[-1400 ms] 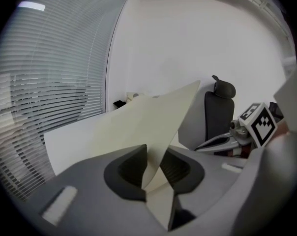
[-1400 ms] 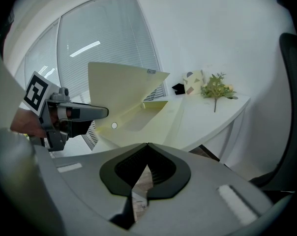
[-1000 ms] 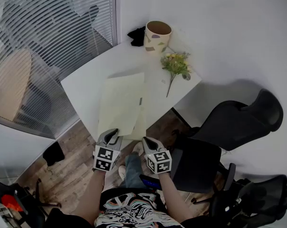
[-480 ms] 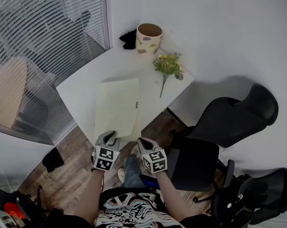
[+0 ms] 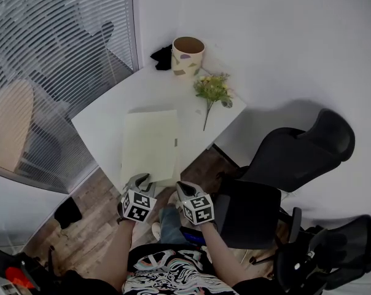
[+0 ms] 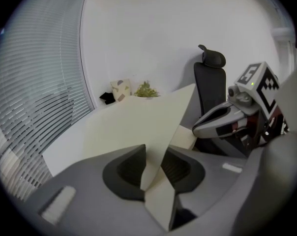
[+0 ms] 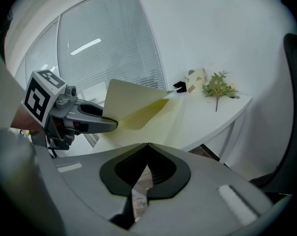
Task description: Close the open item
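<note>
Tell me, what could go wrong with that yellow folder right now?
1. The left gripper has its jaws opening with the cover of the folder between them, lifted off the lower sheet. Once let go, the cover may drop askew or not lie flat.
2. The folder lies at the near edge of the table, so a nudge could slide it off.

Bright, even indoor light. Soft shadow on wall point(image 5: 277, 112). Glare streak on window point(image 7: 84, 45). Gripper views: fisheye warp, dark corners, foreground blurred.

The left gripper point(image 6: 156, 154) is opening its fingers point(image 6: 124, 173), with a pale folder cover point(image 6: 138, 127) running between them over the desk point(image 6: 67, 144); the right gripper point(image 6: 207, 124) is hovering alongside.
</note>
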Motion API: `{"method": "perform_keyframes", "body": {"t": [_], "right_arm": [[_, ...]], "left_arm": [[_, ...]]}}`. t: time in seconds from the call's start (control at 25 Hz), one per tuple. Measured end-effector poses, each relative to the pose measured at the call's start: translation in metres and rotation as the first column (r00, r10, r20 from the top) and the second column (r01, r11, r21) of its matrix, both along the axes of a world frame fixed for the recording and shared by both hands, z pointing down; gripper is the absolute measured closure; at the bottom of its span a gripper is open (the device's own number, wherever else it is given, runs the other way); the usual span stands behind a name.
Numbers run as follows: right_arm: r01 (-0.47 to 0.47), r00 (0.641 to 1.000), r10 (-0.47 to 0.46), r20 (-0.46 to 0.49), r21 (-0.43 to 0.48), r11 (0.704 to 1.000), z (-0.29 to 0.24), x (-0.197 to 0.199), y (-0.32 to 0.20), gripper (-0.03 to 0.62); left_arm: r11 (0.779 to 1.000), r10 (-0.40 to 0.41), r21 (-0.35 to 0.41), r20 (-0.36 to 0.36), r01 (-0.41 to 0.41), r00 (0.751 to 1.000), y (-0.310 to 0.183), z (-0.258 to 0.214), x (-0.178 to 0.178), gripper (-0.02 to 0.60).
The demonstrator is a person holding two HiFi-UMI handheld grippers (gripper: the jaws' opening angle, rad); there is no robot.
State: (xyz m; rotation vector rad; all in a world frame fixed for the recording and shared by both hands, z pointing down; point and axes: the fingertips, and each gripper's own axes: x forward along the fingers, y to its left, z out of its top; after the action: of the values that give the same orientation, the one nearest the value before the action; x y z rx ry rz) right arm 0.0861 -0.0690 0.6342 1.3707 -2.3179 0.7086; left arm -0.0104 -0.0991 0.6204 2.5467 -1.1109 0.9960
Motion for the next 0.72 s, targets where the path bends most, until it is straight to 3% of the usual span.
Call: {"method": "perform_keyframes", "body": {"t": [0.72], "right_arm": [[-0.021, 1.000, 0.021, 0.003, -0.023, 1.000, 0.000, 0.001, -0.001, 0.594]], "left_arm": [[0.990, 0.132, -0.072, 0.126, -0.124, 0.983, 0.003, 0.015, 0.010, 0.423]]}}
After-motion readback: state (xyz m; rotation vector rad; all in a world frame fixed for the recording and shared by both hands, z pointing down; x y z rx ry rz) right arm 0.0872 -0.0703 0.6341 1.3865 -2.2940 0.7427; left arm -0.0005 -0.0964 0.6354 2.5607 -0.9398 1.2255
